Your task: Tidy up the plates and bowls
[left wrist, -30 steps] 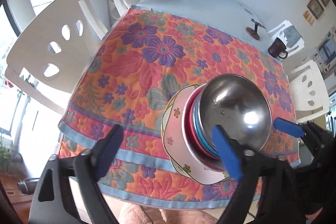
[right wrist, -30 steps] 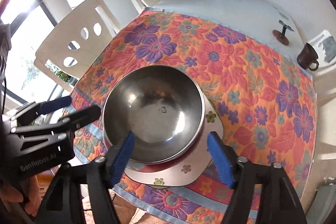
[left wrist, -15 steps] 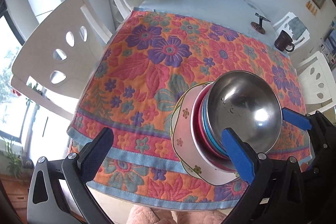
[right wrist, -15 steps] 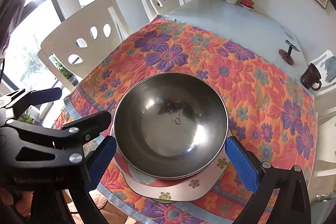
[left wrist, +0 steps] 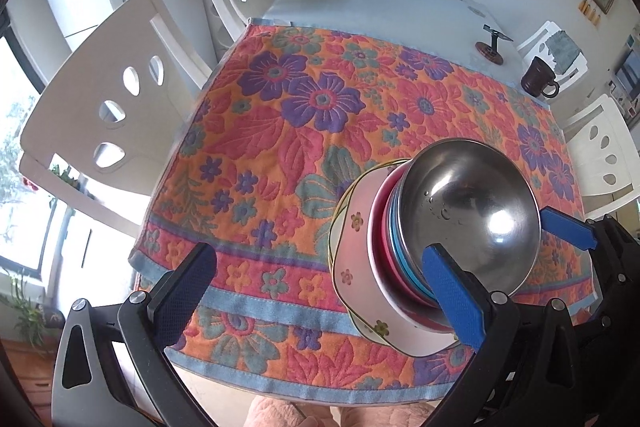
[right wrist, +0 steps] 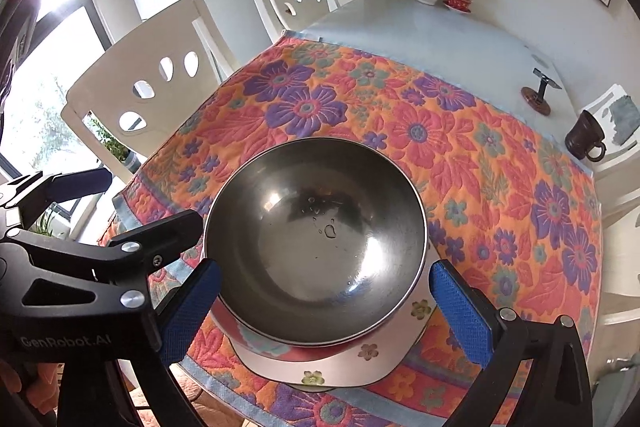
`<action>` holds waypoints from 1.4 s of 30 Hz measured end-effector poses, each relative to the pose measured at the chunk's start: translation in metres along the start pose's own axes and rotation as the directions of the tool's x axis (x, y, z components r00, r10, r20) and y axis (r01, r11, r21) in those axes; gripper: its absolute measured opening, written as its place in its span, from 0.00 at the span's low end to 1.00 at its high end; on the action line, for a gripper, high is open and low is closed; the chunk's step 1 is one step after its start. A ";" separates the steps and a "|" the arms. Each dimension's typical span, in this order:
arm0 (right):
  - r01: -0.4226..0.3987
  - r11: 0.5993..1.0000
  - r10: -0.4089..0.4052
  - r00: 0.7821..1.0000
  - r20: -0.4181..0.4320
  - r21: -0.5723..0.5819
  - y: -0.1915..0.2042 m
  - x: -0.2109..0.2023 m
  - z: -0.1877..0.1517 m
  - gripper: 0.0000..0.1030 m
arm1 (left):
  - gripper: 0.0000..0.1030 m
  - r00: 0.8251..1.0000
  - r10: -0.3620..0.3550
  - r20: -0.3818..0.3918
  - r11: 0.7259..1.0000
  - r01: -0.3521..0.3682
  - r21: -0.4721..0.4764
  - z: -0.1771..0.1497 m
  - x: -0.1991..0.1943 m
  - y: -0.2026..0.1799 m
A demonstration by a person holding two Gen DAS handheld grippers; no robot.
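On the floral cloth [right wrist: 460,147], steel bowl [right wrist: 316,247] tops stacked dishes.

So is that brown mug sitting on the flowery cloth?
No, the brown mug stands on the bare pale tabletop just beyond the far edge of the flowered cloth.

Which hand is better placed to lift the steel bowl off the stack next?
Right, probably. The right tongs stand open astride the steel bowl, one pad either side of its near rim. The left tongs sit off to the stack's side, over the cloth.
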State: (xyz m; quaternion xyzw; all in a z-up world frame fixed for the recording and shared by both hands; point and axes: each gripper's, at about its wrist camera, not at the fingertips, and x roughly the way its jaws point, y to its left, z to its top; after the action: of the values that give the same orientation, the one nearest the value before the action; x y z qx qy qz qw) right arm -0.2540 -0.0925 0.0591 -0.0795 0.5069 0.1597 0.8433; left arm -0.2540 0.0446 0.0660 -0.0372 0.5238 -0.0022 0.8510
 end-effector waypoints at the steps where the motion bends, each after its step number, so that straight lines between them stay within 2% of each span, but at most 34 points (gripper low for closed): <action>1: 0.002 1.000 -0.002 1.000 -0.001 0.003 0.000 0.000 0.000 1.00 | 1.00 1.000 0.000 0.003 1.000 0.000 0.001 0.000 -0.001 0.000; 11: 0.021 1.000 -0.020 1.000 -0.008 0.018 -0.002 -0.001 -0.002 1.00 | 1.00 0.999 0.006 0.033 0.999 -0.004 -0.034 -0.001 -0.009 0.010; 20: 0.035 0.998 -0.035 0.999 -0.011 0.045 -0.005 -0.004 -0.004 1.00 | 1.00 1.000 0.010 0.007 0.999 -0.010 -0.039 -0.006 -0.006 0.015; 29: 0.051 0.994 -0.050 0.999 -0.014 0.092 -0.015 -0.005 -0.004 1.00 | 1.00 1.000 0.005 0.013 0.999 -0.005 -0.037 -0.005 -0.007 0.016; 42: 0.073 0.993 -0.070 0.997 -0.027 0.092 -0.016 -0.002 -0.001 1.00 | 1.00 1.000 0.009 0.013 0.999 -0.008 -0.044 -0.006 -0.007 0.016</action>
State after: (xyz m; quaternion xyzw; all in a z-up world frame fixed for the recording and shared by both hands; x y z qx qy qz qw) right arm -0.2506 -0.1081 0.0598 -0.0603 0.5204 0.1048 0.8453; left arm -0.2629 0.0608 0.0683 -0.0536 0.5181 0.0133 0.8535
